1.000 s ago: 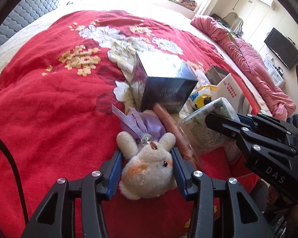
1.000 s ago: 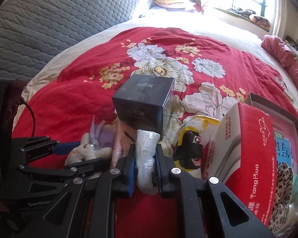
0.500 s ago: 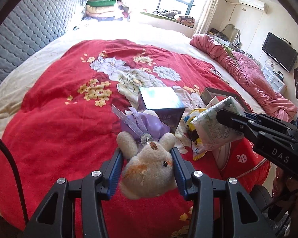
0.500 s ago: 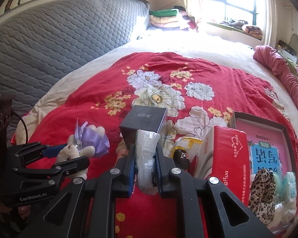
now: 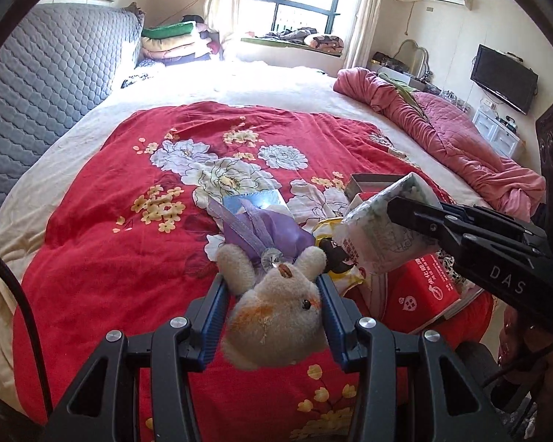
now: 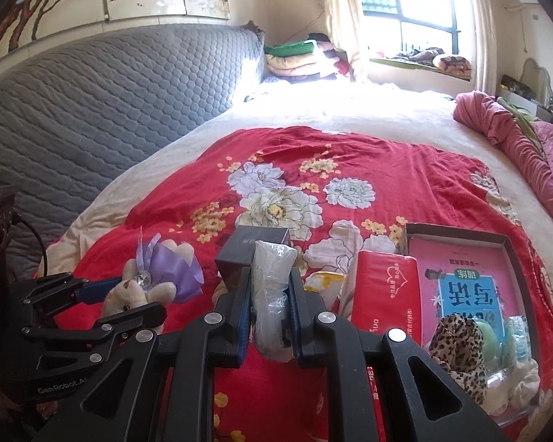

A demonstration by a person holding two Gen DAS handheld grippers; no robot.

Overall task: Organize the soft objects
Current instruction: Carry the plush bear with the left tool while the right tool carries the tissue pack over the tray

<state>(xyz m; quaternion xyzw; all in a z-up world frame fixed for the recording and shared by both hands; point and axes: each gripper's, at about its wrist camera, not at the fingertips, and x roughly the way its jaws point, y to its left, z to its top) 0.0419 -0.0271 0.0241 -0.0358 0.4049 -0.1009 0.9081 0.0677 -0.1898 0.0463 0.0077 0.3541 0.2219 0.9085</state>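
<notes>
2 grips are loaded at once. The left gripper (image 5: pixel 272 313) pinches a plush bear (image 5: pixel 276 316) by its head between blue ribbed pads, and the right gripper (image 6: pixel 271 305) is nearly closed on a plastic-wrapped tissue pack (image 6: pixel 271 287); both are carried in the air above the near edge of the red floral quilt (image 5: pixel 103 258). The likeliest slip is the pack: its crinkly film is slick and the contents squash, so a sharp swing could let it slide out. The bear's fuzzy, springy head could also work loose, and its purple ribbon dress (image 5: pixel 265 232) hangs free and may snag on the dark glossy box (image 6: pixel 254 254) below. I judge both are bound for the open cardboard box (image 6: pixel 457 232) at the quilt's right edge, already holding a leopard-print soft item (image 6: pixel 457 350). A red tissue pack (image 6: pixel 385 294) stands beside it and could be knocked over on the way.
</notes>
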